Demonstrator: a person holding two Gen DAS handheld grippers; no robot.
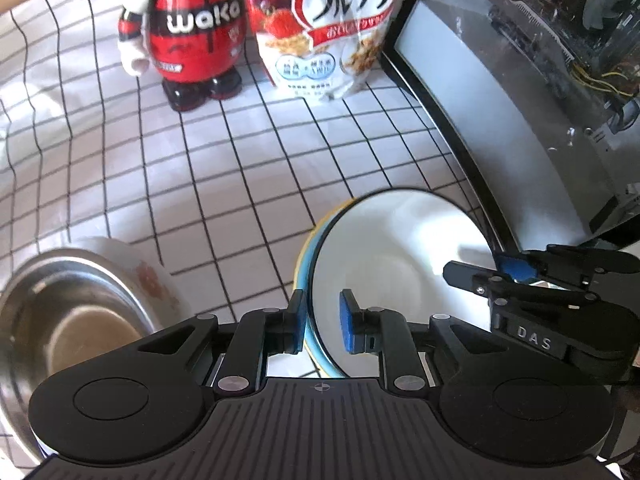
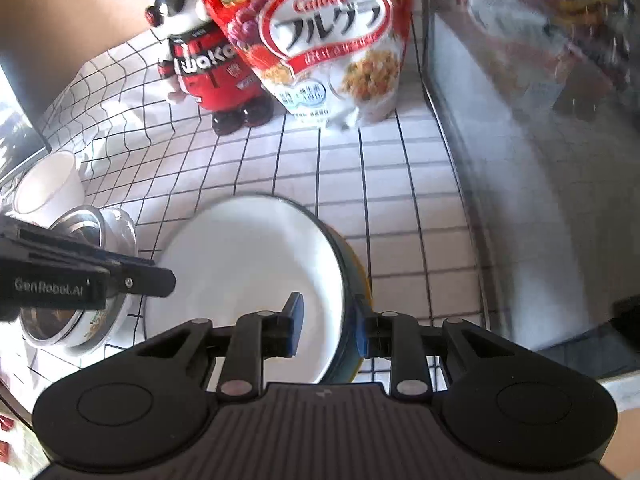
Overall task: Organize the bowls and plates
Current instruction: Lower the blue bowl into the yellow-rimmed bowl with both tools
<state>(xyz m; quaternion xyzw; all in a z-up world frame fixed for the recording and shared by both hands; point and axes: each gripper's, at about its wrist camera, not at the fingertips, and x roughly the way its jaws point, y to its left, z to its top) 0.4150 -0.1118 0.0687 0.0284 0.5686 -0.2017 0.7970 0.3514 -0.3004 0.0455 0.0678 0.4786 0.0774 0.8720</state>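
Note:
A white bowl with a dark rim [image 1: 392, 256] sits nested in a blue and yellow bowl [image 1: 308, 240]; it also shows in the right wrist view [image 2: 248, 264]. My left gripper [image 1: 323, 326] straddles the bowls' left rim, its pads a little apart from it. My right gripper [image 2: 328, 328] straddles the right rim in the same way and shows in the left wrist view [image 1: 520, 280]. A steel bowl [image 1: 76, 320] stands at the left, stacked on a white patterned bowl [image 2: 116, 240]. A white cup [image 2: 48, 188] stands behind them.
A red Wako panda figure [image 1: 192, 40] and a Calbee cereal bag [image 1: 328, 28] stand at the back of the white grid cloth [image 1: 224, 184]. A glass-sided computer case [image 1: 520, 80] borders the right.

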